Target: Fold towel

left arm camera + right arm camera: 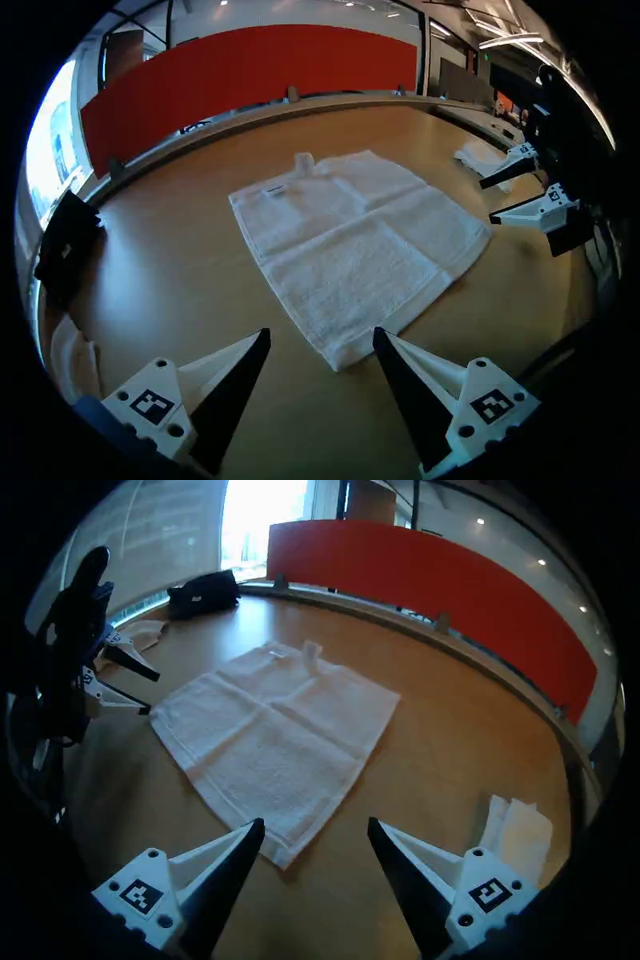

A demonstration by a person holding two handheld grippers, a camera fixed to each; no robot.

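The white towel (356,240) lies spread flat on the wooden table (184,272); the left gripper (320,332) hovers at the towel's near corner, fingers spread, holding nothing; the right gripper (315,822) hovers at a neighbouring corner of the towel, fingers likewise apart and empty; the likely trouble: one pinch missing the thin edge or the two lifting unevenly, dragging the towel and leaving a skewed fold.

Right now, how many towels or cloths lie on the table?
3. The white towel lies spread flat on the wooden table; a folded white cloth sits near the table's edge; a third cloth lies beside the black bag. Others may be hidden.
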